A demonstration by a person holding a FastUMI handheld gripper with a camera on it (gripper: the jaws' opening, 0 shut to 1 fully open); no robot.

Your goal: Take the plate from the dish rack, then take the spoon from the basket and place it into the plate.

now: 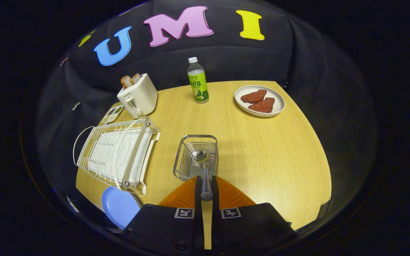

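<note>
With the claw (206, 185) clenched on the spoon (205, 170) handle, bowl pointing ahead over the basket (190, 167), the blue plate (117, 206) lies to its left.

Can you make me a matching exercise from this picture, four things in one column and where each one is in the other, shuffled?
Things:
1. spoon
2. blue plate
3. bottle
4. toaster

Places:
A. upright near the table's far edge, beside the toaster
B. handle clamped in the gripper, bowl over the wire basket
C. on the table by the near corner of the dish rack
D. beyond the dish rack, bread in its slots

Pairs: 1-B, 2-C, 3-A, 4-D
</note>
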